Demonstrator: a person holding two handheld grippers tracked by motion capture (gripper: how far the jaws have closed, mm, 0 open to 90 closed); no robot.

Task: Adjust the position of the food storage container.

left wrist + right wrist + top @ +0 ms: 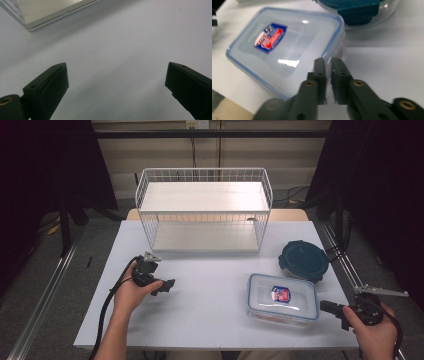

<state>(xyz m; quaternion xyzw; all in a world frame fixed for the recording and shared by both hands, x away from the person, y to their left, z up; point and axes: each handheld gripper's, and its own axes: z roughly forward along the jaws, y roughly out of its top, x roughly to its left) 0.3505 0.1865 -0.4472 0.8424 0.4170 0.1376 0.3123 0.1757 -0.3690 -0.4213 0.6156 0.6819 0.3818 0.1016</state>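
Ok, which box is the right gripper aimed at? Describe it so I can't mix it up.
Start from the white wire shelf rack at the back of the table, then come forward and right. There the clear rectangular food container lies flat just ahead of the shut right gripper. Unlike the round dark teal-lidded container behind it, it has a blue-rimmed see-through lid with a red-and-blue sticker.

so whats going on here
A person at a white table holds a gripper in each hand. The right gripper, jaws shut on nothing, points at the near right side of a clear rectangular container with a blue-rimmed lid. The left gripper rests on the table with jaws open. A round teal-lidded container and a white wire rack sit behind.
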